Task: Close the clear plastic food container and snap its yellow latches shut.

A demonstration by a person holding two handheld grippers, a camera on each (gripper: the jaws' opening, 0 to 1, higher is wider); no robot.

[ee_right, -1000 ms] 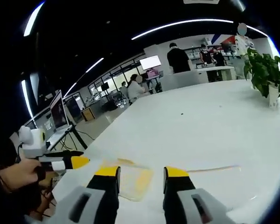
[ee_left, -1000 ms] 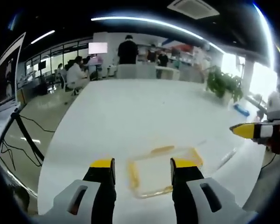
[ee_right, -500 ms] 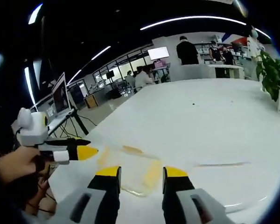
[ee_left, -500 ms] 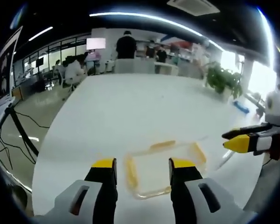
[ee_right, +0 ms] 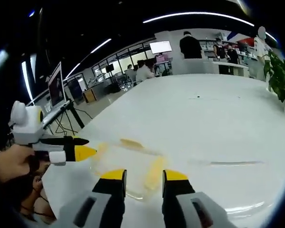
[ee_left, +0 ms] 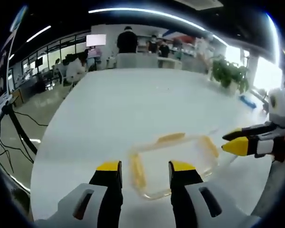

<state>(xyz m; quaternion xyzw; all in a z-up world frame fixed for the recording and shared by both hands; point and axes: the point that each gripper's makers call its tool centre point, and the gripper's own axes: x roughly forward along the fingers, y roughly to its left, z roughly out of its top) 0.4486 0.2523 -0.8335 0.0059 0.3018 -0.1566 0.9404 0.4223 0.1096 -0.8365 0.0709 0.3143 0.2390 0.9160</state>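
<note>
Clear container (ee_left: 173,166) lies flat on white table (ee_left: 133,109), directly ahead of left gripper (ee_left: 143,167) and just beyond its tips. Jaws parted, nothing between them. One yellow latch (ee_left: 137,170) sits in line w/ the gap between the jaws; a second (ee_left: 171,137) on the far edge; a third (ee_left: 212,146) on the side toward the right gripper (ee_left: 229,142), which enters from that side w/ tips close together over the container's end. In right gripper view, its own jaws stand apart, unloaded, w/ container (ee_right: 128,166) just past them, a latch (ee_right: 154,172) near the tips, and left gripper (ee_right: 87,147) coming in from the left.

Whether lid is fully seated: can't tell, plastic too transparent and blurred.

Handling, as judged: thin clear plastic, light, smooth. Likely to skate on the slick tabletop if pushed from one side only. Walls prob. flex; lid stiff enough to press. Latches are small hinged tabs, best taken at their free edge and pressed over the rim, not pinched hard. Advise one gripper steadying the body at an end while the other works a latch.
</note>
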